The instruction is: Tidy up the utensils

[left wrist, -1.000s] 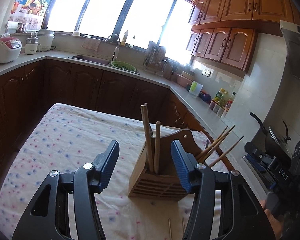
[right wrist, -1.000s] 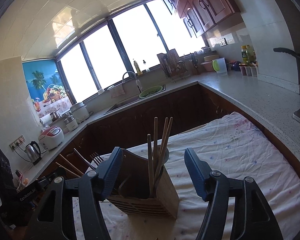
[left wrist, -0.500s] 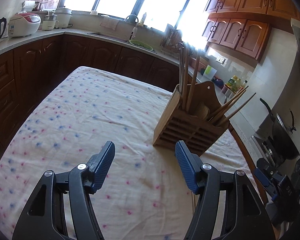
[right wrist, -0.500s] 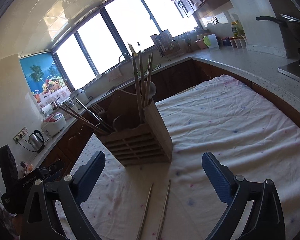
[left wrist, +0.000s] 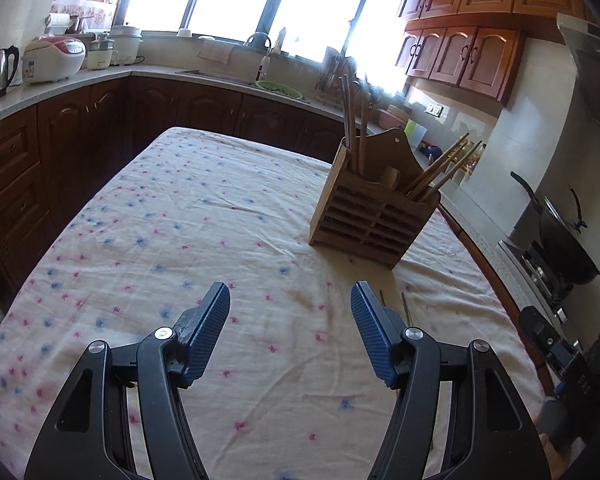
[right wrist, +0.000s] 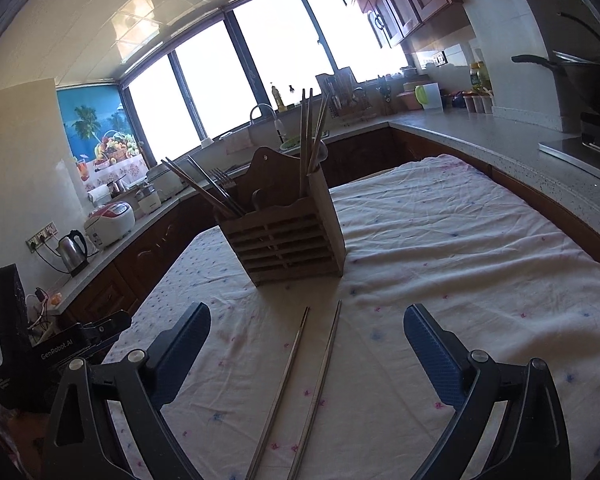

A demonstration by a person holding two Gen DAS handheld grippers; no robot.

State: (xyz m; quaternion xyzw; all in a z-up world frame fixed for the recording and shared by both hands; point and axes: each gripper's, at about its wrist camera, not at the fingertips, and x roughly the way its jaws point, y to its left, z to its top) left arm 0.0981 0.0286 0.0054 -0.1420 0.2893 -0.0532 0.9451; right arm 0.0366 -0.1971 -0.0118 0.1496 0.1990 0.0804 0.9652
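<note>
We are between picks: two chopsticks (right wrist: 305,380) lie loose on the table (right wrist: 479,240), side by side and nearly parallel, their far tips pointing toward the holder (right wrist: 288,236), and they look like the last pieces to put away. Our right gripper (right wrist: 307,340) hangs just above them with its jaws spread wide and nothing between them, so the pair sits framed between its two fingers; our left gripper (left wrist: 290,328) is likewise wide open and empty, over bare cloth, with the near tips of the same sticks just visible beside its right finger. The next move, as we judge it, calls for lowering the right gripper, narrowing onto one stick or both near the middle, and lifting cleanly off the soft, wrinkled cloth, which may let thin sticks roll or slip. The holder is a slatted wooden box with a raised back panel, standing upright toward the far end of the table; several chopsticks stand upright in one end compartment, others lean outward from the opposite end, and a fork's tines show there too. The loose sticks are slim, brown and straight, well apart from the holder's base
</note>
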